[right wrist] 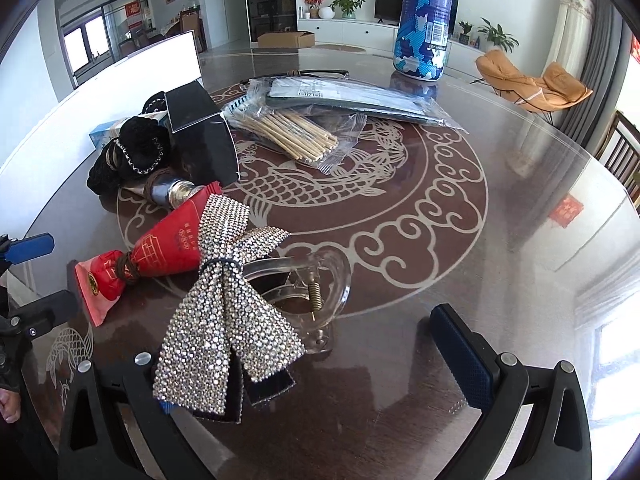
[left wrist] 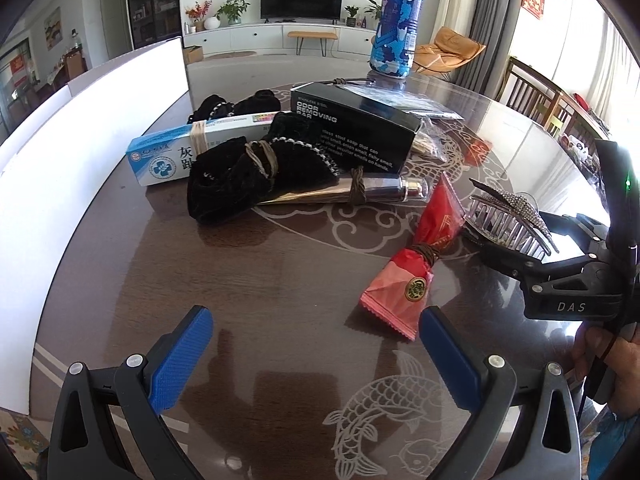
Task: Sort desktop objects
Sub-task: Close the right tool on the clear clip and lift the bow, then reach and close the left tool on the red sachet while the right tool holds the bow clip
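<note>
While the left gripper (left wrist: 316,344) hovers with its blue pads spread wide over bare table (left wrist: 280,280), nothing lies between them; the red sachet (left wrist: 416,260) sits just ahead; the right gripper (right wrist: 320,364) also stands wide apart, the rhinestone bow hair claw (right wrist: 228,300) lying against its left finger, seemingly resting rather than clamped; the black box (left wrist: 356,128) lies beyond.

1. Bright daylight enters from windows on the right, blown out to white.
2. The glossy dark brown round table (right wrist: 520,184) shows broad glare and reflections.
3. Fisheye distortion bends the edges; corners are vignetted black.
4. The rhinestone bow hair clip (right wrist: 224,300) sparkles, sharply focused.
</note>
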The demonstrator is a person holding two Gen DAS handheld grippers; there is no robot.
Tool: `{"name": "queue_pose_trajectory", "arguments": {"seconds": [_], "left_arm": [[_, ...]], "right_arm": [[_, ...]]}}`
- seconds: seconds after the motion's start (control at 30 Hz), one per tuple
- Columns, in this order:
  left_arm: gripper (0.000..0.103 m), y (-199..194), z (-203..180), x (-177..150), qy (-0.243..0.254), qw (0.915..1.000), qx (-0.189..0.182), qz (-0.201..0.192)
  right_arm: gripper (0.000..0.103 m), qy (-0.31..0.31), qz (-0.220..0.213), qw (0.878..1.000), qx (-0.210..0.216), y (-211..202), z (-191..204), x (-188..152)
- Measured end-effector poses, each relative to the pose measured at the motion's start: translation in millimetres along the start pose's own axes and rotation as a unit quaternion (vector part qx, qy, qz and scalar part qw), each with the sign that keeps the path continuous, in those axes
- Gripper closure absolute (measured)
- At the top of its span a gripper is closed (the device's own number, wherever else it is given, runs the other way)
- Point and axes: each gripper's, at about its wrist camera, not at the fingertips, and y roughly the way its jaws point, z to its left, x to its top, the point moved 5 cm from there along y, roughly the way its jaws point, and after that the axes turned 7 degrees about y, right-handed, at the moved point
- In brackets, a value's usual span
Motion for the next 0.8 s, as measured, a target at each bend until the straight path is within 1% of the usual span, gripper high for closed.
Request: {"name": "queue_pose_trajectory", "arguments": {"seconds": [0.1,0.17,0.23,0.33,0.43,0.57,0.8], "left_arm": [[0.000,4.9,-15.9,3.9,0.035,0.9991,-0.021,0.004],[0.000,6.8,-25.8,7.1,0.063,0.9977,-0.025,0.003],[0.000,10.7,-35.5,10.9,0.094,0.9954,-0.018,0.003],[0.000,20.8,-43.9,16.2,0.120,0.9927,-0.007,0.013],[0.000,26.6,-48.9,18.4,0.130,0.9913,-0.004,0.018],[0.000,27.8,-50.8,20.9,0.133,0.9909,0.002,0.021],[0.000,24.0,-54.5,21.4,0.152,0.9879,0.024,0.017]], "right_arm": [[0.000,0.000,0.001,1.000,0.000,-1.7,-3.8,-2.0],[0.000,0.000,0.000,1.000,-0.001,-3.8,-8.7,-5.1],[0.000,0.002,0.000,1.000,-0.003,-6.4,-14.7,-8.5],[0.000,0.009,-0.001,1.000,-0.008,-10.5,-25.3,-13.3],[0.000,0.014,-0.003,1.000,-0.010,-12.8,-30.8,-15.7],[0.000,0.014,-0.004,1.000,-0.011,-12.8,-30.5,-15.8],[0.000,0.014,-0.004,1.000,-0.012,-12.7,-30.8,-15.8]]}}
